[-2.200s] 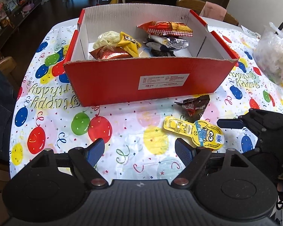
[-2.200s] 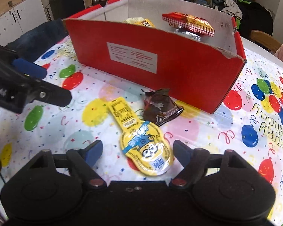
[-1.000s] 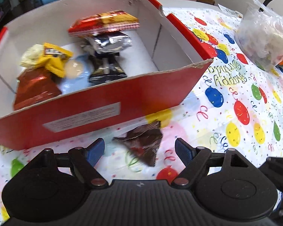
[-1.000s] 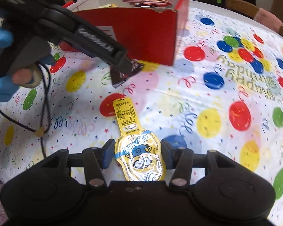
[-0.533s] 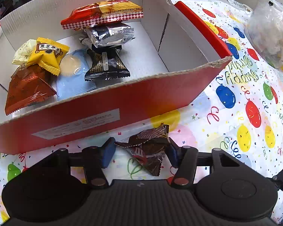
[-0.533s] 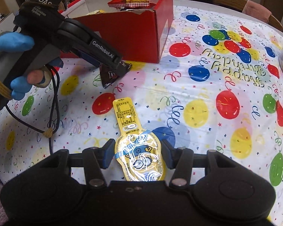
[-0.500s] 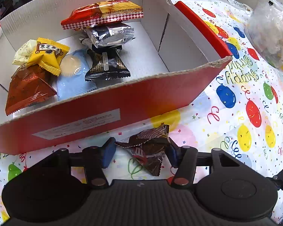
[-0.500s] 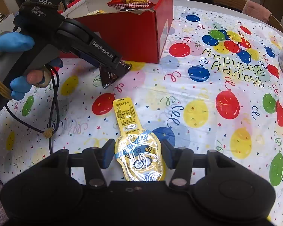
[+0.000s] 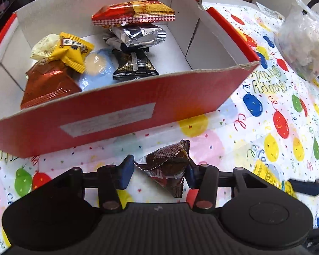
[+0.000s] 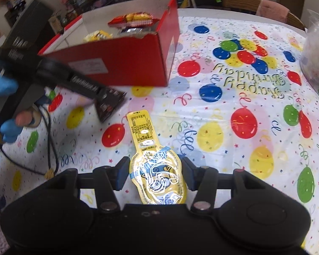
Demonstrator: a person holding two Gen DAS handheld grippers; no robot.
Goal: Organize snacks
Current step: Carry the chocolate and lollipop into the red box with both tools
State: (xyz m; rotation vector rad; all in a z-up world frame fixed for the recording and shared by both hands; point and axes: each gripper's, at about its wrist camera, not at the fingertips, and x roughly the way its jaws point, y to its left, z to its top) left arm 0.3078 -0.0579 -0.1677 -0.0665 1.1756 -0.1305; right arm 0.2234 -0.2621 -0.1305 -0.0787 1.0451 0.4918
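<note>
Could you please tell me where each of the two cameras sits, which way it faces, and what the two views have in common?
Left wrist: on the left hand-held gripper, looking steeply down along its fingers, which are closing on the brown packet; red box beyond.
Right wrist: on the right hand-held gripper, looking down at the yellow pouch it grips; a gloved hand shows at left.
Shared: box, brown packet, pouch, balloon tablecloth, each other's gripper.
</note>
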